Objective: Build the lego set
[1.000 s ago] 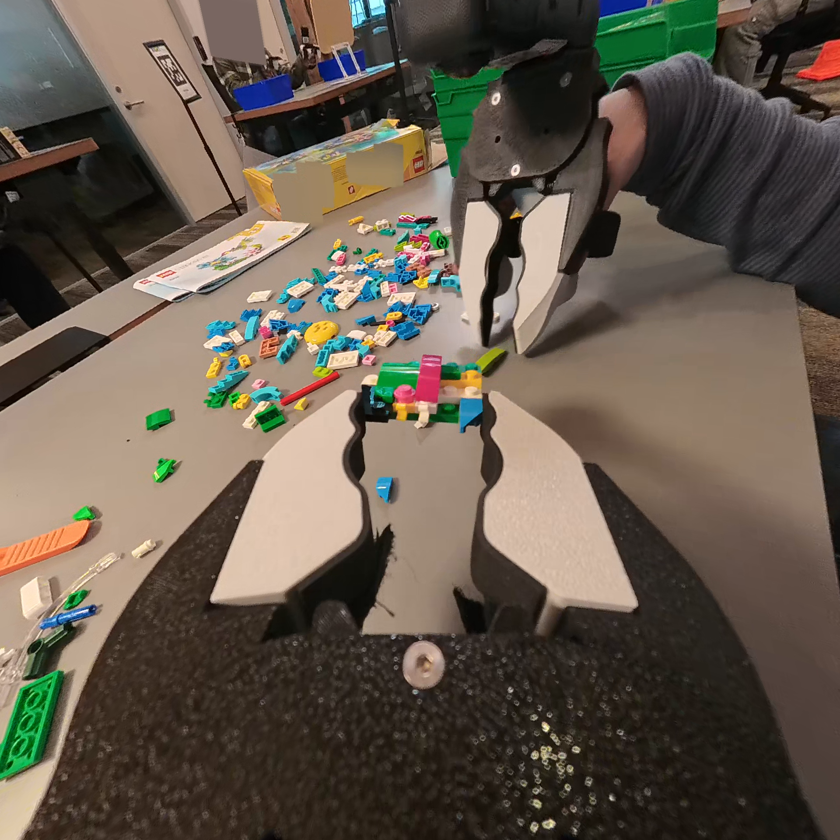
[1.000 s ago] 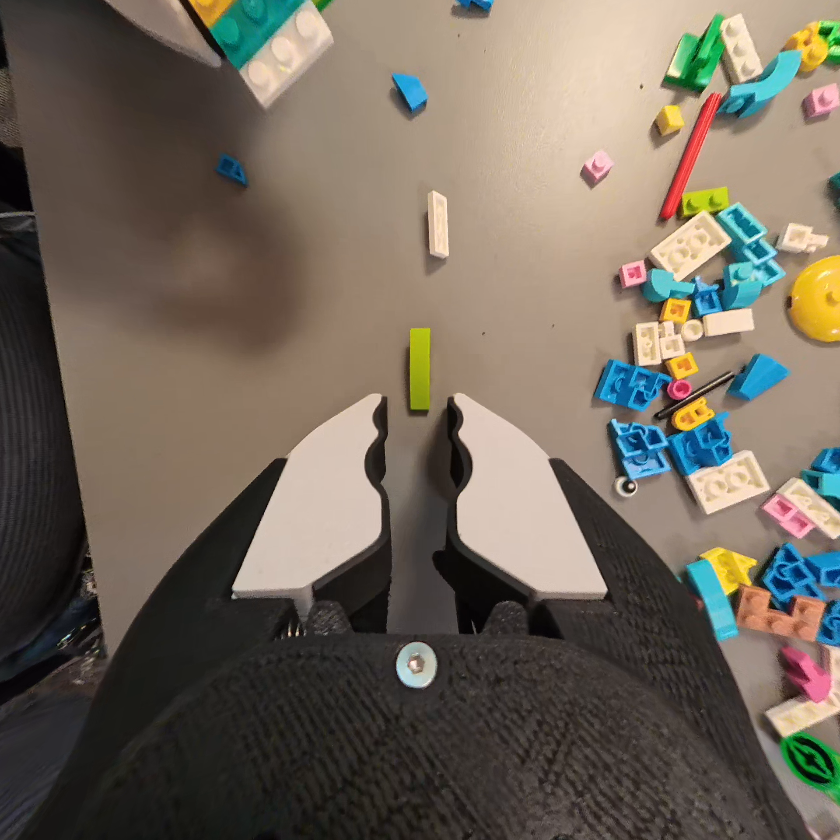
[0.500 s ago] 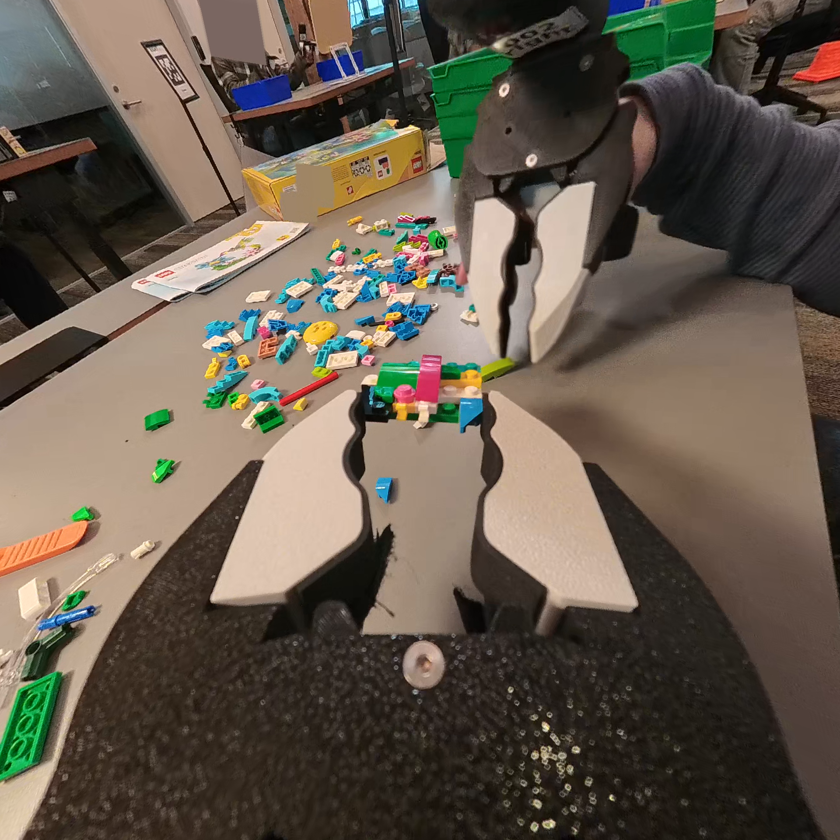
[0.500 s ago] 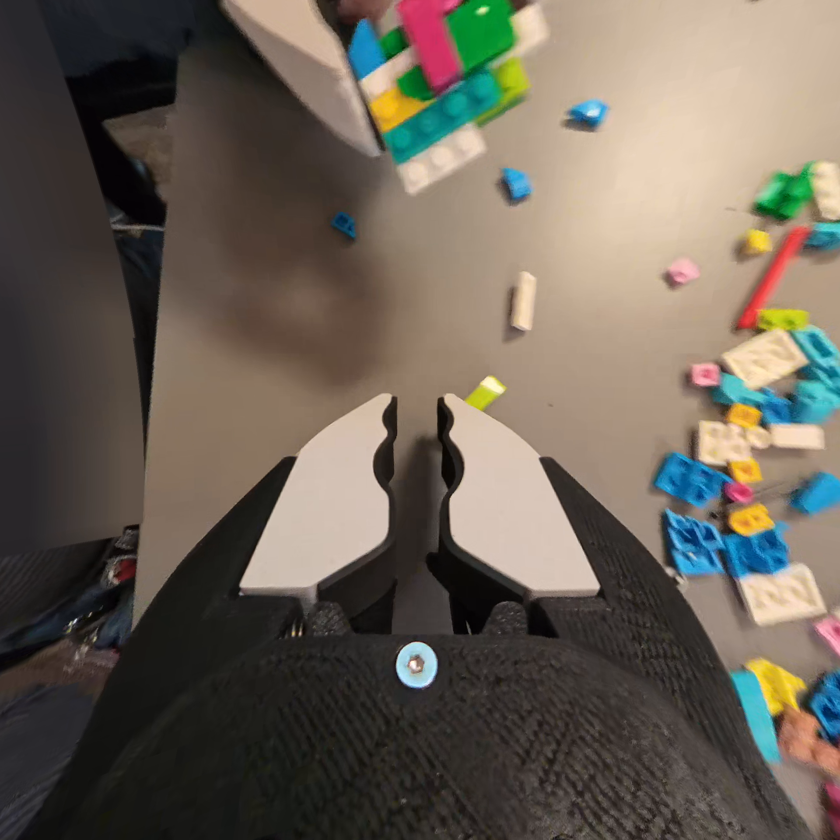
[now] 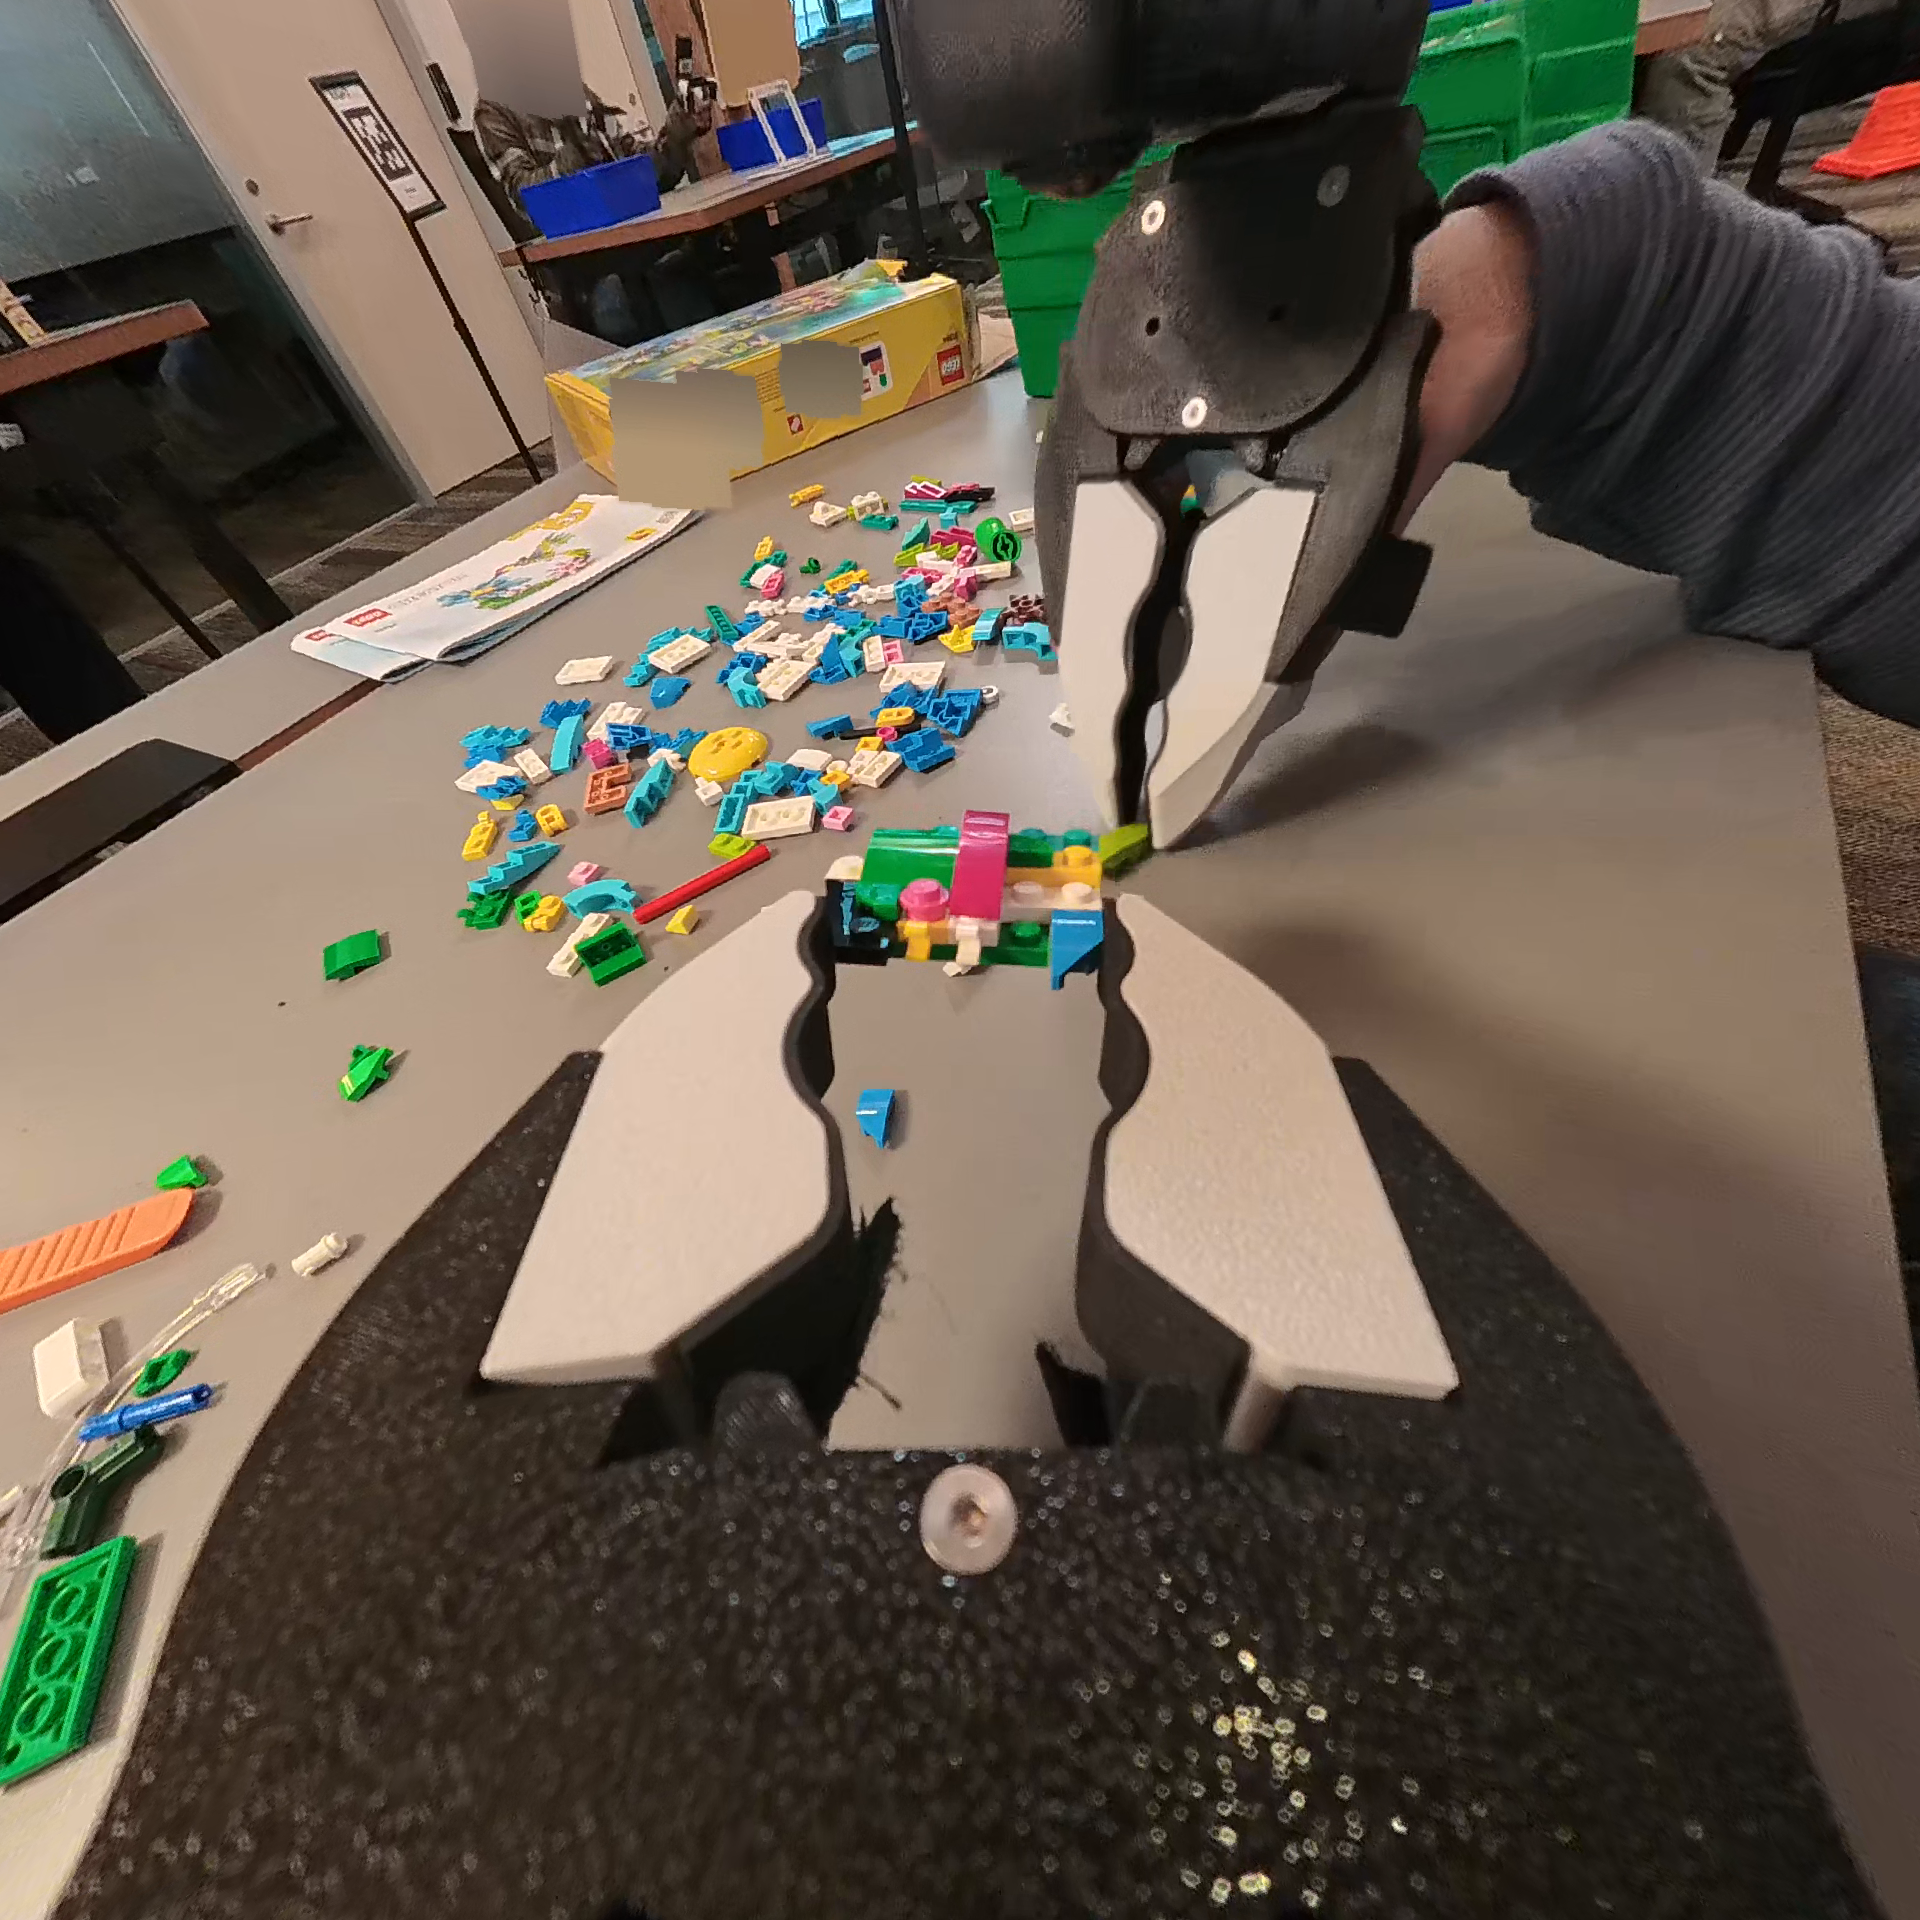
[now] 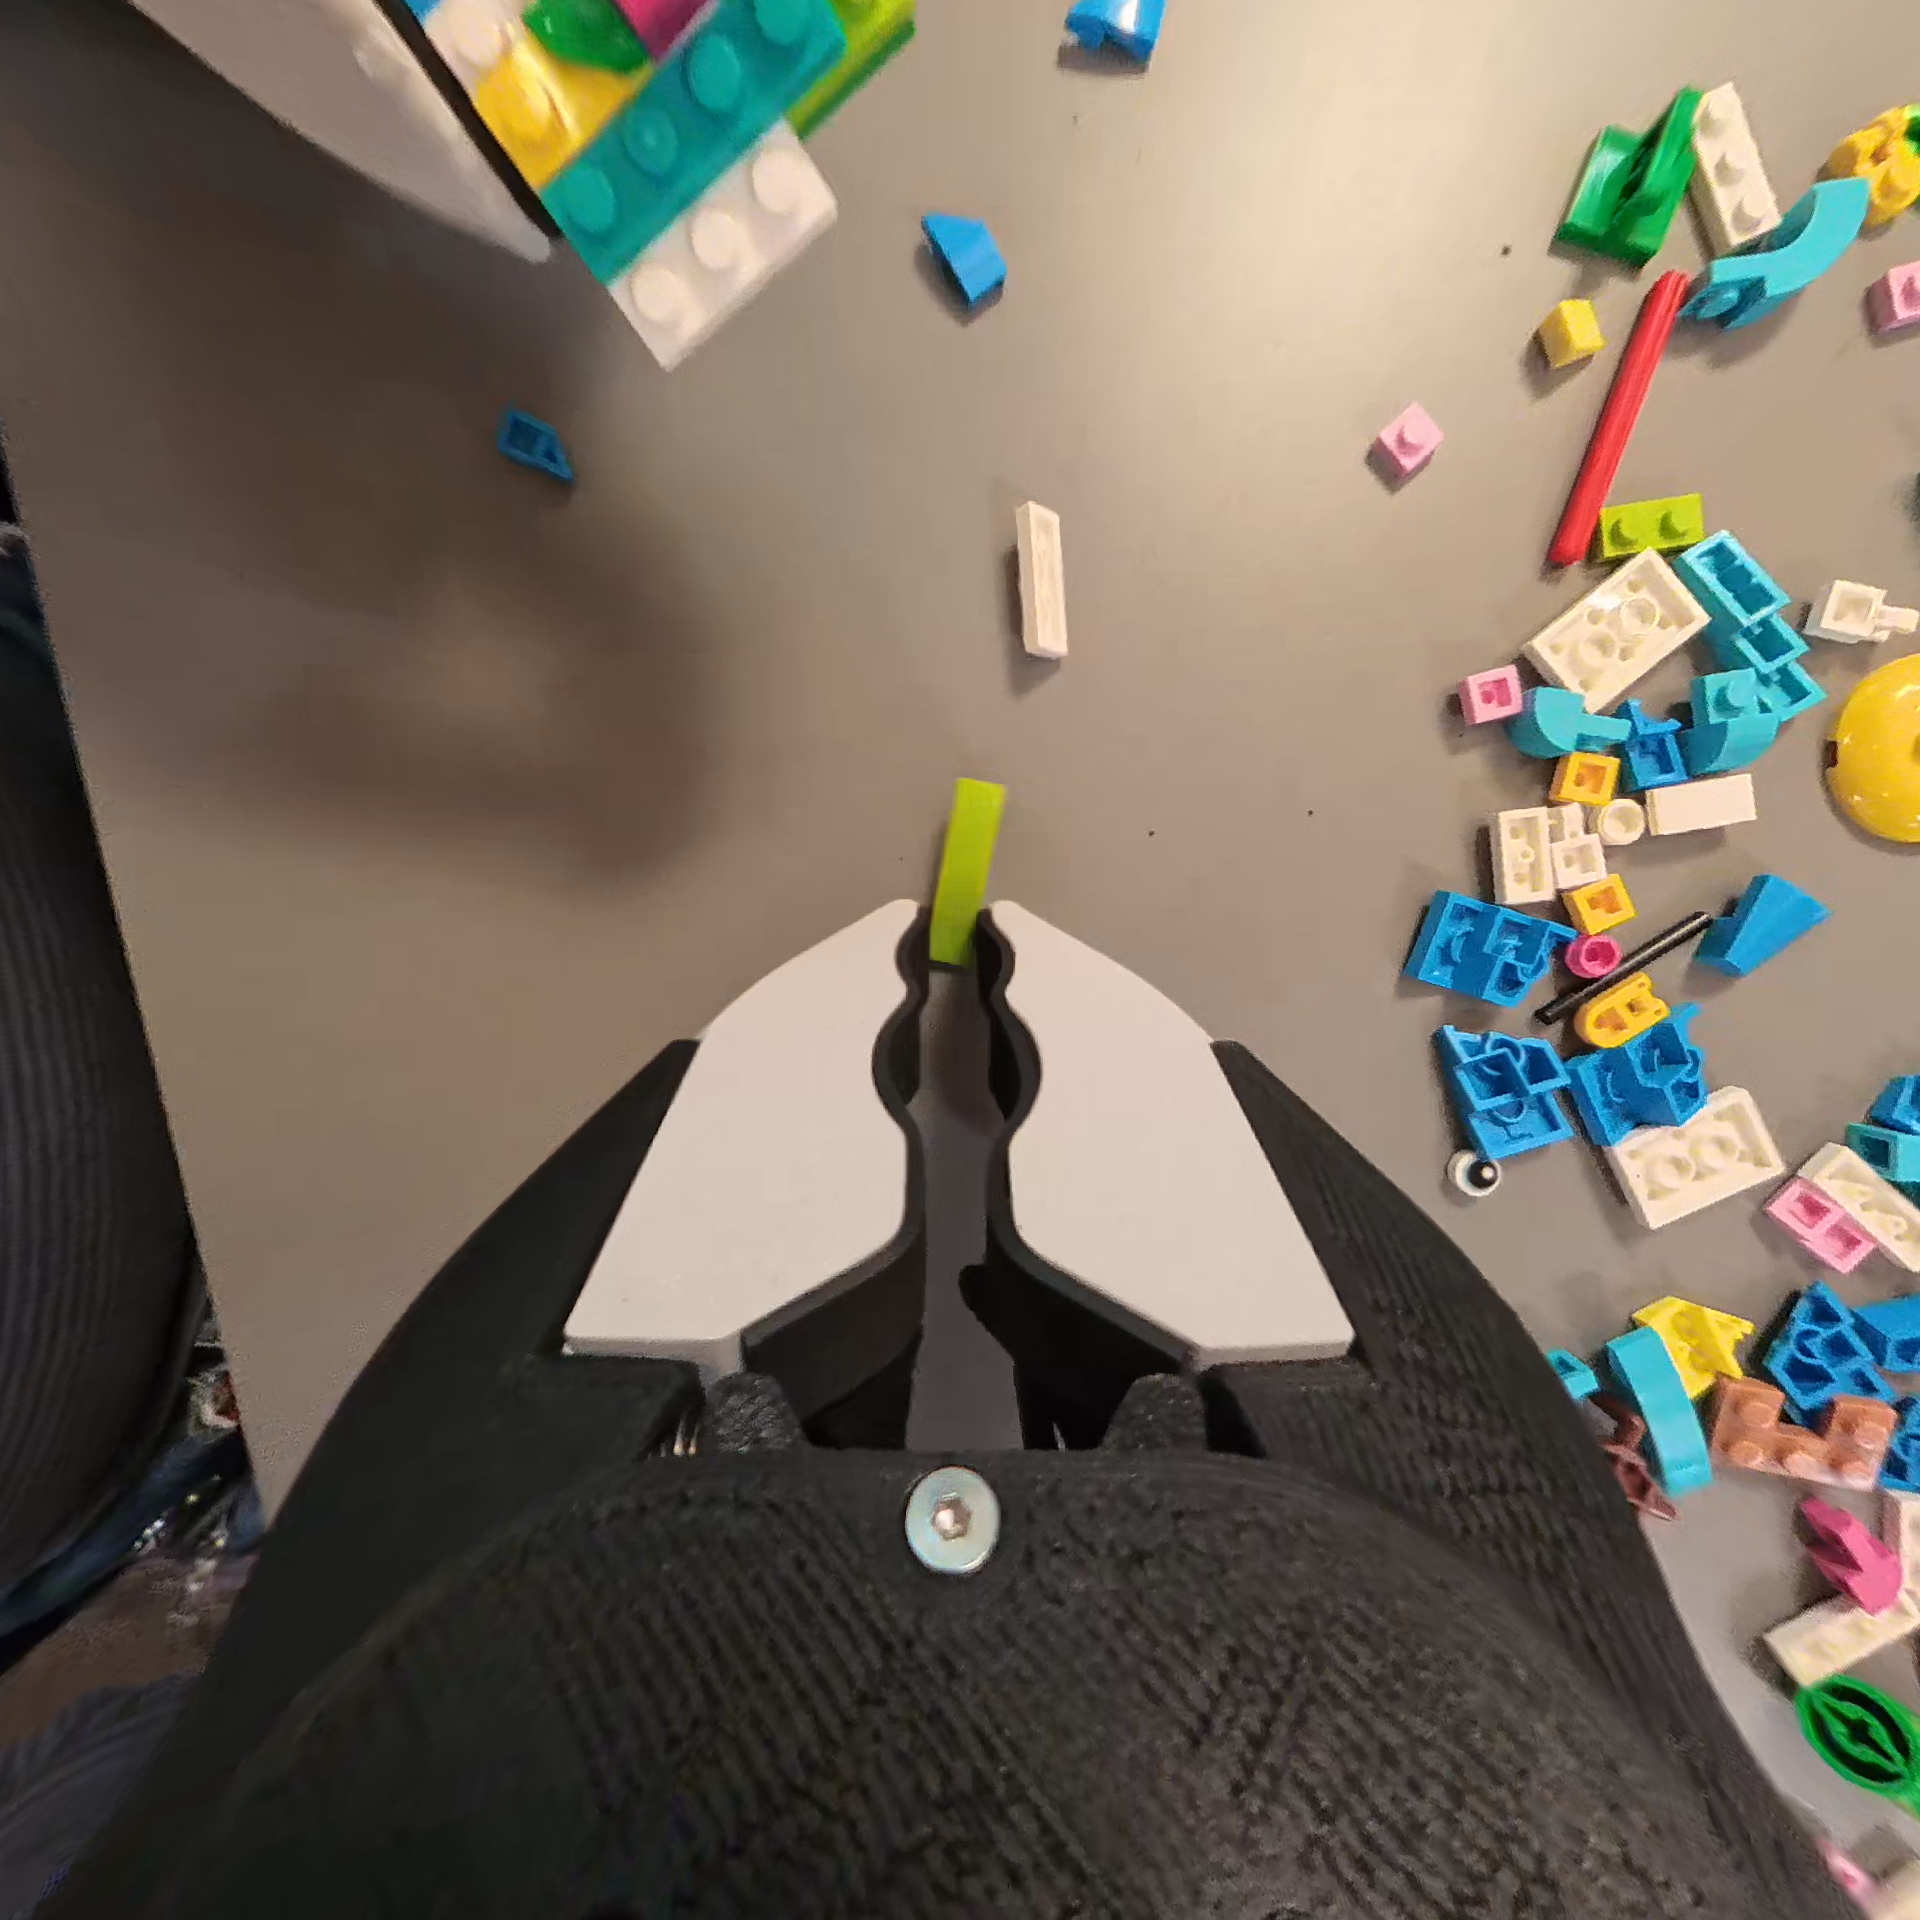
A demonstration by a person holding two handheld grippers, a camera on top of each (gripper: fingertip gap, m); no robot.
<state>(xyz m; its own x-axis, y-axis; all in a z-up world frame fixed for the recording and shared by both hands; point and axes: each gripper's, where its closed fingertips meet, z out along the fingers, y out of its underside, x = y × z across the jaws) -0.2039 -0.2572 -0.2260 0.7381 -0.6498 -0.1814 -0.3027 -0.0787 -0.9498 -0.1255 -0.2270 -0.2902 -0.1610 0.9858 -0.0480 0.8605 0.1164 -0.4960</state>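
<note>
Right hand-held gripper (image 6: 958, 920) has gone from just short of the lime tile (image 6: 966, 871) to pinching its near end; grasp made, tile ready to lift. Tile sits frame centre, far end poking past the tips. Left hand-held gripper (image 5: 966, 935) clamps the partial build (image 5: 971, 888), upper left in the right wrist view, on the grey surface (image 5: 1507, 1039).

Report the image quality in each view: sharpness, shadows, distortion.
Left wrist view: sharp up close, background rooms soft, table edge bowed by the wide lens. Right wrist view: lime piece crisp between the right tool tips, a soft dark shadow to its left, and the build blurred at top.
</note>
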